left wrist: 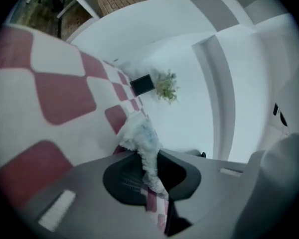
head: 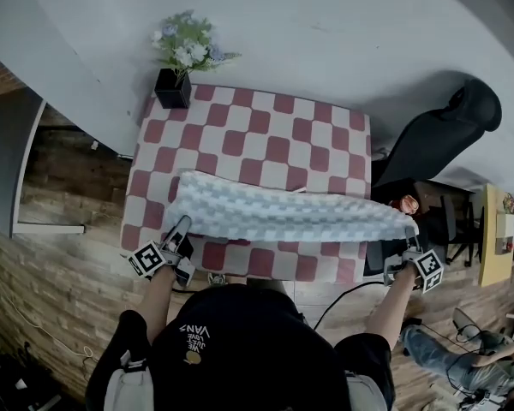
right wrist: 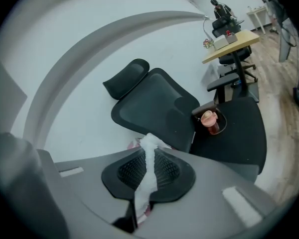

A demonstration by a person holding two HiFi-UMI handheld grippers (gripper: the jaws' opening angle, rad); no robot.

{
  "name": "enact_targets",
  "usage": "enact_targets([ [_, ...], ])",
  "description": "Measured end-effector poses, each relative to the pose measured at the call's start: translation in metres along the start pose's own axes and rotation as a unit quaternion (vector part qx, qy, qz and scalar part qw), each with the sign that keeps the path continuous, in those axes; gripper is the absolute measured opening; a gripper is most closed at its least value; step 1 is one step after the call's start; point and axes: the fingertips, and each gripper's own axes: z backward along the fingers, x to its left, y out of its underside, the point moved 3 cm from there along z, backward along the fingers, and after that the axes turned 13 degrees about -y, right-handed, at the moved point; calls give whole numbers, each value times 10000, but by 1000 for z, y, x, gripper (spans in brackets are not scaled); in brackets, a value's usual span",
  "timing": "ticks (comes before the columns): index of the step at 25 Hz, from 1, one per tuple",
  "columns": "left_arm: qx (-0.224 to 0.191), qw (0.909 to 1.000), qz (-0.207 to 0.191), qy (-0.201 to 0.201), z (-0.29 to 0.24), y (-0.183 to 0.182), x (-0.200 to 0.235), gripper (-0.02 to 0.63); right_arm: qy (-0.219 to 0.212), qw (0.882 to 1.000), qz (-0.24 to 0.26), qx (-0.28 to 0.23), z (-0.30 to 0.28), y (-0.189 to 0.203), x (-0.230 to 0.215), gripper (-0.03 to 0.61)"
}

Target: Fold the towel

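At the lower left of the head view, the left gripper [head: 181,229] is pinching the near left corner of the towel [head: 283,211]. In its own view the jaws are sitting almost together, with a bunched tuft of white cloth squeezed between the pads. The towel is lying as a long pale band across the near half of the checked table [head: 265,127], well apart from the plant [head: 184,45] at the upper left, and its right end is overhanging slightly. At the lower right, the right gripper [head: 409,240] is clamping the near right corner in the same way, jaws nearly closed on a thin ridge of cloth, with a black chair [head: 441,131] standing beyond it. The fold seems to be only getting under way: both near corners are being held, but the near edge is not yet lying over the far one. Carrying it across, laying it down and letting go are all remaining. Whether the band is already doubled I cannot tell.
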Motion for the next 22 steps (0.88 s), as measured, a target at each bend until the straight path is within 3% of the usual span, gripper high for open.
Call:
enact_targets([
  [3,174,9994,165,-252,6,17,16,45,444,9989,-159,-3,21,7,-32,23],
  [6,-22,9980,554,-296,15,11,27,91,725,9970,-256,-71,36,11,-51,23],
  [8,-114,9963,800,-299,16,4,35,91,818,9964,-211,-76,41,13,-55,23],
  [11,-231,9959,749,-452,15,-4,38,89,778,9969,97,-58,39,17,-43,23],
  [14,-157,9968,469,-635,17,0,36,89,518,9971,563,15,32,22,-13,21],
  [18,-97,9978,292,-591,27,-5,38,91,-172,9941,1055,200,15,35,42,21],
  [22,-208,9975,-38,-673,42,-19,43,98,-918,9765,1817,702,-5,65,109,21],
])
